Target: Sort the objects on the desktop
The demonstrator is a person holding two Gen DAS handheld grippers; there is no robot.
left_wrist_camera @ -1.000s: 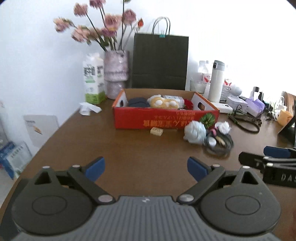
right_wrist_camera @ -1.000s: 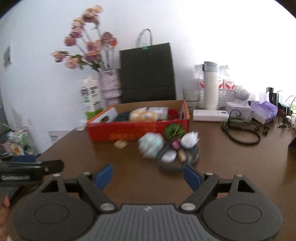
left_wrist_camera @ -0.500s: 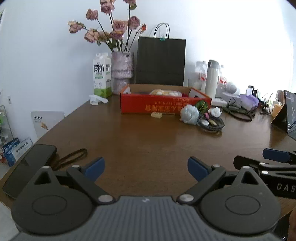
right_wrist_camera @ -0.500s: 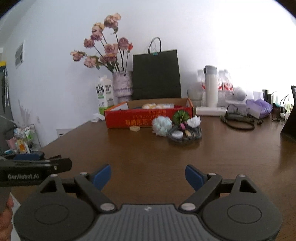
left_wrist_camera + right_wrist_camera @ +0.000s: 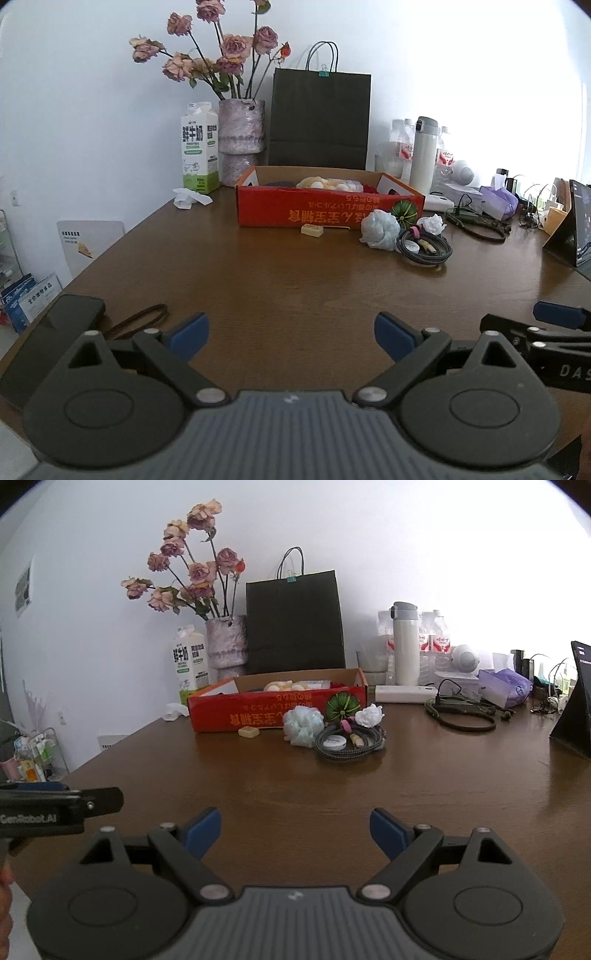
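Left gripper (image 5: 291,328), marked "GenRobot.AI", and right gripper (image 5: 295,827) both gape released above the counter (image 5: 332,794). Far ahead, 1 coiled cable (image 5: 349,744) lies just before the red box (image 5: 277,716) with upside-down Chinese print.

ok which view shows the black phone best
The left wrist view: the black phone lies at the table's near left edge beside a brown loop, partly hidden by the left gripper. The right wrist view does not show it.

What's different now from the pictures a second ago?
Both tongs, left and right, pulled back from the red box, so a phone now shows at the table's near edge. Nothing was grabbed or dropped. Both tongs stayed open, and the objects stayed put.
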